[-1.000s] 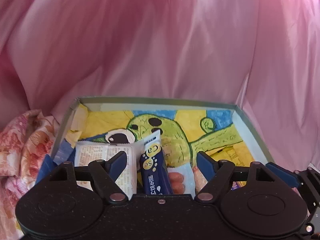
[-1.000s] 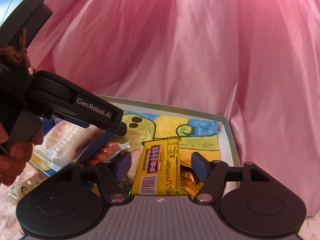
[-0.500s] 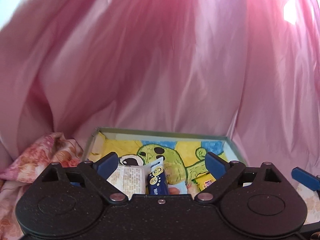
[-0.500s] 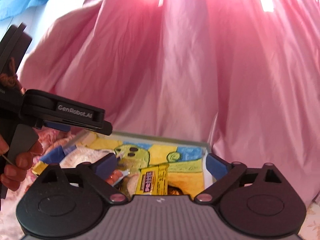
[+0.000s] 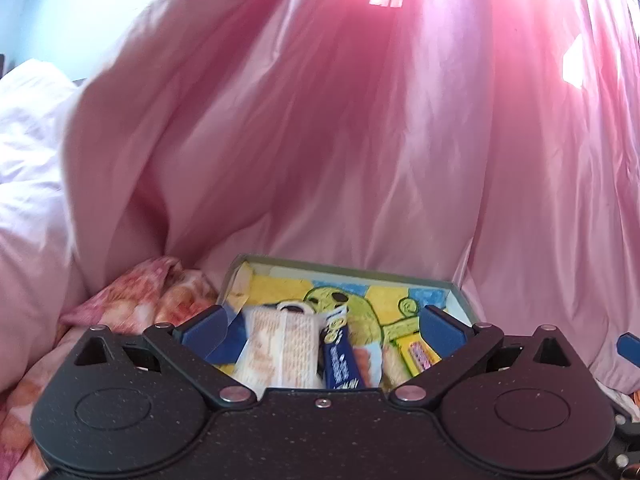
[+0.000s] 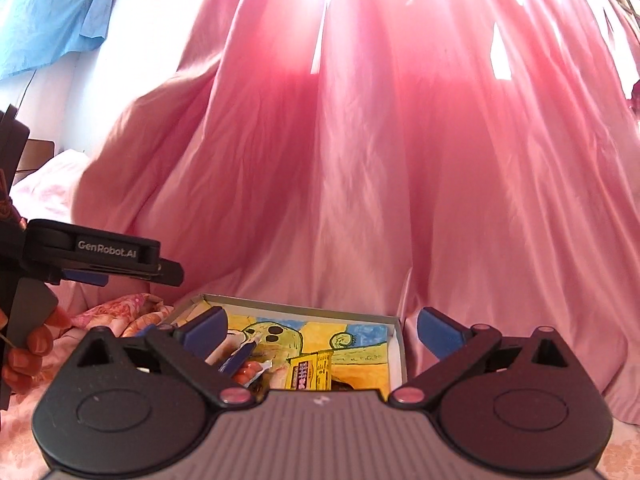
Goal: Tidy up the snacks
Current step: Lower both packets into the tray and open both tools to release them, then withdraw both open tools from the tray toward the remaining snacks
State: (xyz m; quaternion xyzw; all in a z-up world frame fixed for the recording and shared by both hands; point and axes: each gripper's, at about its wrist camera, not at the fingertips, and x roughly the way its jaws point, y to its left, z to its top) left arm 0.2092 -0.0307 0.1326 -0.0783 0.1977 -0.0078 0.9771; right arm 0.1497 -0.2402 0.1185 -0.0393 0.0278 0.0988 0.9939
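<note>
Inside the box (image 5: 348, 270) lie snack packets (image 5: 280, 350); both grippers (image 5: 322, 330) (image 6: 320, 332) just opened wide, empty.

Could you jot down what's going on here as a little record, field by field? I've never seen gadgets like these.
setting: pink curtain behind, floral bedding at the left
container: shallow box with a green cartoon drawing on its floor
contents: white packet, blue stick pack, yellow snack bar, other wrappers partly hidden
left gripper: jaws just opened wide, holding nothing
right gripper: jaws just opened wide, holding nothing
person: a hand holds the left gripper's handle
</note>
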